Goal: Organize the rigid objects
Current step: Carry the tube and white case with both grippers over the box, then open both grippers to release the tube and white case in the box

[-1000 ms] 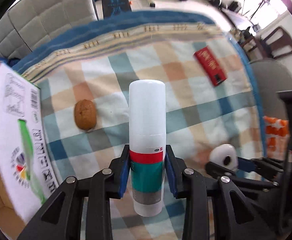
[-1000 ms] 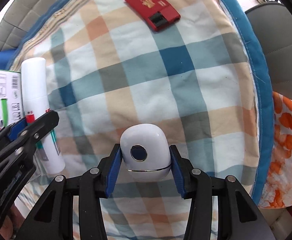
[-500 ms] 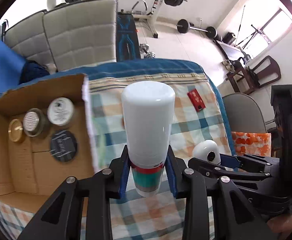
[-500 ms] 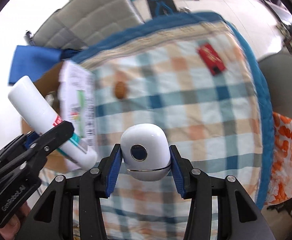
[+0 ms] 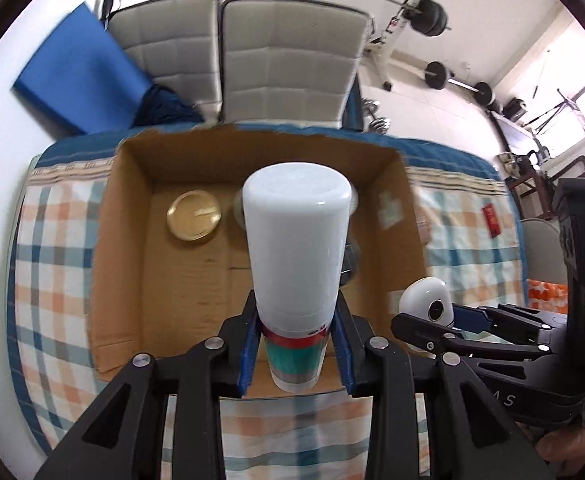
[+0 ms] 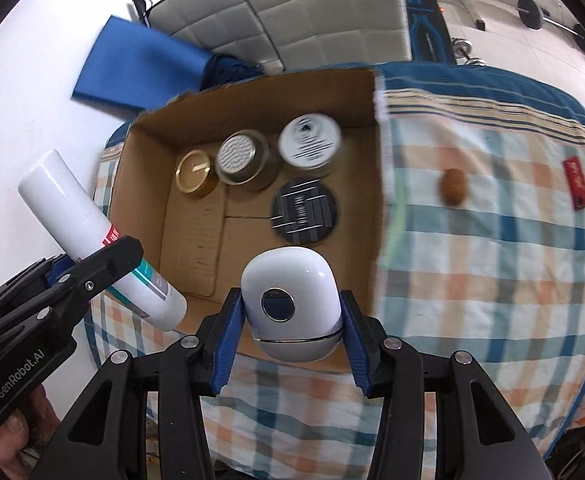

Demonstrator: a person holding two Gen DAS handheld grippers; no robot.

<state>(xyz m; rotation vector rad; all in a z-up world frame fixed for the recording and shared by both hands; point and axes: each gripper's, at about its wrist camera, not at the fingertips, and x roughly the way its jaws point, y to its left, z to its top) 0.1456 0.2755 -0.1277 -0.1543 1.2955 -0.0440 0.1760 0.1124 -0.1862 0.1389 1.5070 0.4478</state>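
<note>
Carrying two finds over the box

Pinching a tall white bottle [image 5: 297,256] low on its body, just at the red and teal bands, the left gripper [image 5: 297,354] has its blue pads pressed against both sides. The long capped end juts forward past the fingertips, so the grip sits near the base, likely to leave the top free to go in first. Beside it, the right gripper [image 6: 290,330] clamps a small white rounded case [image 6: 290,303] squarely between its pads, dark round button facing the camera.

Both loads hang above the near wall of an open cardboard box [image 6: 378,184], which judging by the task is the collecting spot. Inside stand a gold-lidded tin [image 6: 194,176], a metal tin with a patterned lid [image 6: 240,156], a white-lidded jar [image 6: 310,140] and a dark round lid [image 6: 304,210], leaving the near-left floor bare for new arrivals.

Farther right on the checked tablecloth [image 6: 492,280], well apart from the box, lie a brown oval object [image 6: 453,186] and a red packet [image 6: 575,186], not yet collected.
</note>
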